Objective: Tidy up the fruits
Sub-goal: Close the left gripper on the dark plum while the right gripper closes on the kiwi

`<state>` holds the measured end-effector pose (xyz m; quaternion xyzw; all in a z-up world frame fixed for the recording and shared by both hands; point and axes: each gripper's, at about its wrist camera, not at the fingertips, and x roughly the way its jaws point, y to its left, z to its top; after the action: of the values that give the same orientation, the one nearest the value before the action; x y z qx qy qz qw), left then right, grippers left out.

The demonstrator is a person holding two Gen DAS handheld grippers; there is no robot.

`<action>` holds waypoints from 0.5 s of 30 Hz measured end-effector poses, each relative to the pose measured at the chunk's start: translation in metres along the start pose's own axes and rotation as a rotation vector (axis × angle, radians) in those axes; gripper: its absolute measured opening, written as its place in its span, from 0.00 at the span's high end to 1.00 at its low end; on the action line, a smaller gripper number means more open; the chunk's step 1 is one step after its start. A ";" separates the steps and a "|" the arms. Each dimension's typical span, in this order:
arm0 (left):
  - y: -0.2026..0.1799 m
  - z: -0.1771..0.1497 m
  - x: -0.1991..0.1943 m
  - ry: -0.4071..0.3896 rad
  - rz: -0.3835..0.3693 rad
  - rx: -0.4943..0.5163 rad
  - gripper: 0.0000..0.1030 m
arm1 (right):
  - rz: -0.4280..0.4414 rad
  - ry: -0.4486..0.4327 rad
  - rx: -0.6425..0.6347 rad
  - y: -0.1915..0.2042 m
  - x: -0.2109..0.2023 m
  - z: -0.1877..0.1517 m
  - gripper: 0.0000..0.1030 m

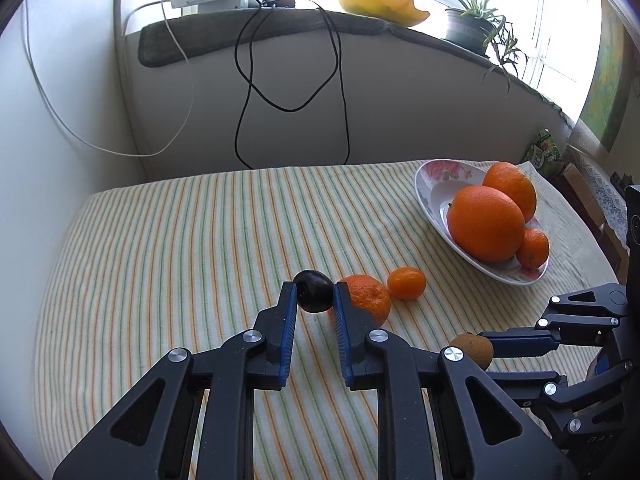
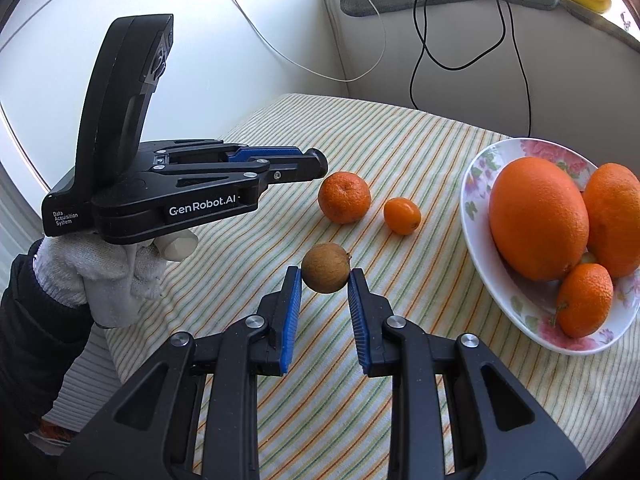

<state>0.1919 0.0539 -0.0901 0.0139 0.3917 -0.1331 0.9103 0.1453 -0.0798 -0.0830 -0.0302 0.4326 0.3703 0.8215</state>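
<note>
So far: part of the sorting looks done, and part is left.
Landmark: the flowered bowl (image 2: 476, 184) on the striped desk (image 1: 180, 240) is used for all places below.
Already in the bowl: two big oranges (image 2: 538, 218) and one small mandarin (image 2: 584, 300) are seen lying inside it, touching each other.
Left on the cloth: a bumpy mandarin (image 2: 344, 197) and a little smooth orange fruit (image 2: 402, 216) are found near the bowl, on its left side, just beside each other.
Left tool (image 1: 315, 294): it is closed on a dark plum (image 1: 314, 290); the plum is pinched between the blue pads, farther from the bowl than the bumpy mandarin.
Right tool (image 2: 325, 276): it is closed on a brown kiwi (image 2: 326, 267); the kiwi is held above the cloth, to the left of the bowl and nearer the camera than the two loose fruits.
Holder: a white glove (image 2: 104, 280) is seen under the left tool.
Still to do, as judged: the plum and the kiwi are to be put down in their place, and the two loose fruits are not yet picked up.
Not known: where the dark and brown fruits are meant to go cannot be told.
</note>
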 end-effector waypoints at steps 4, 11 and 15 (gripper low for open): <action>-0.004 0.003 -0.003 -0.009 -0.006 0.005 0.86 | 0.002 -0.020 0.013 -0.005 -0.011 0.000 0.76; -0.002 0.007 0.004 0.002 -0.017 -0.011 0.86 | -0.005 -0.041 0.033 -0.014 -0.021 -0.001 0.76; 0.007 0.005 0.008 0.020 -0.021 -0.036 0.86 | 0.000 -0.042 0.042 -0.013 -0.025 -0.004 0.76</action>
<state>0.2025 0.0582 -0.0926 -0.0053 0.4033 -0.1355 0.9050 0.1425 -0.1057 -0.0702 -0.0051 0.4229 0.3619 0.8308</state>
